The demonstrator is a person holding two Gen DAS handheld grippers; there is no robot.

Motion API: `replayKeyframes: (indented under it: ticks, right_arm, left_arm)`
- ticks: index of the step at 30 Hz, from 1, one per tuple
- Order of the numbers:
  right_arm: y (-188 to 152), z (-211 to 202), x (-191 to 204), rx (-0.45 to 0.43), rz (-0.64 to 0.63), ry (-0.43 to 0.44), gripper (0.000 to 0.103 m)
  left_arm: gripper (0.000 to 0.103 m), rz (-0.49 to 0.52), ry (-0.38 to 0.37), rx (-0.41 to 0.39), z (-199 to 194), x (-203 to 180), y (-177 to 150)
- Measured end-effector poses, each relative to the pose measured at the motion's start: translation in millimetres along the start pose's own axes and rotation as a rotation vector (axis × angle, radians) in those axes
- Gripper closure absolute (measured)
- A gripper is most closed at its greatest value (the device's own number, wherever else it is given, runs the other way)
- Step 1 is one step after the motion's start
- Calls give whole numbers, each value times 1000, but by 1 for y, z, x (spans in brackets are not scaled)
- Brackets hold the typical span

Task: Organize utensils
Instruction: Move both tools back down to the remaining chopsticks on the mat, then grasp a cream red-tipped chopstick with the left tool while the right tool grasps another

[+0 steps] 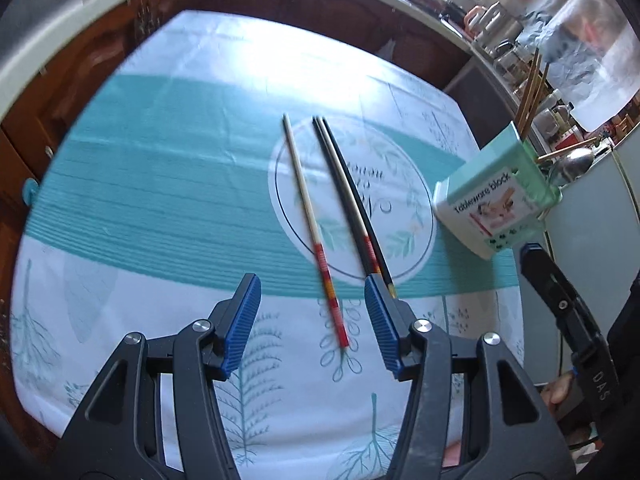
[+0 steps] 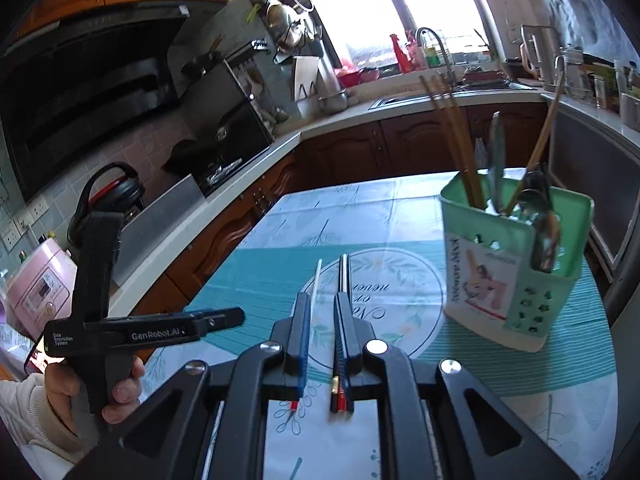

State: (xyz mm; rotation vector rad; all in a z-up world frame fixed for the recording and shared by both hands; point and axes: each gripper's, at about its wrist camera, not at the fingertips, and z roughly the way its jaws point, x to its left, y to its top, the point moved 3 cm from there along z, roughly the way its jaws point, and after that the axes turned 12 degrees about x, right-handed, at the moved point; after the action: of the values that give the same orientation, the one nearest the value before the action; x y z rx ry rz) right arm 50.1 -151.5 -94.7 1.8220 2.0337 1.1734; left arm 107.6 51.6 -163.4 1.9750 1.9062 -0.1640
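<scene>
Left wrist view shows my left claw (image 1: pixel 312 320) wide over the pale chopstick (image 1: pixel 310 220), right claw (image 2: pixel 322 332) narrow, nothing visibly gripped

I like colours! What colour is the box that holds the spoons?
Mint green holder with a white label, clearest in the right wrist view.

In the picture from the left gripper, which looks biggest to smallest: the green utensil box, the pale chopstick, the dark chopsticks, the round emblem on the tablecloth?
1. Round emblem, the widest.
2. Green utensil box, though it stands off at the table's edge.
3. Dark chopsticks and pale chopstick: they look about alike in length, so I won't rank them.
</scene>
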Motion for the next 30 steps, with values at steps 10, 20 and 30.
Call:
replayKeyframes:
  ticks: [10,20,30]
  right_arm:
    - [2,38,6,165,-24,-13,91]
    - [24,105,-1,416,-34,-41,91]
    - [33,146,-23,592,40,-24,92]
  left_arm:
    - [52,33,10,26,20,-11,26]
    - [64,2,109,228,74,-14,87]
    - [80,12,206,346,104,-25,121]
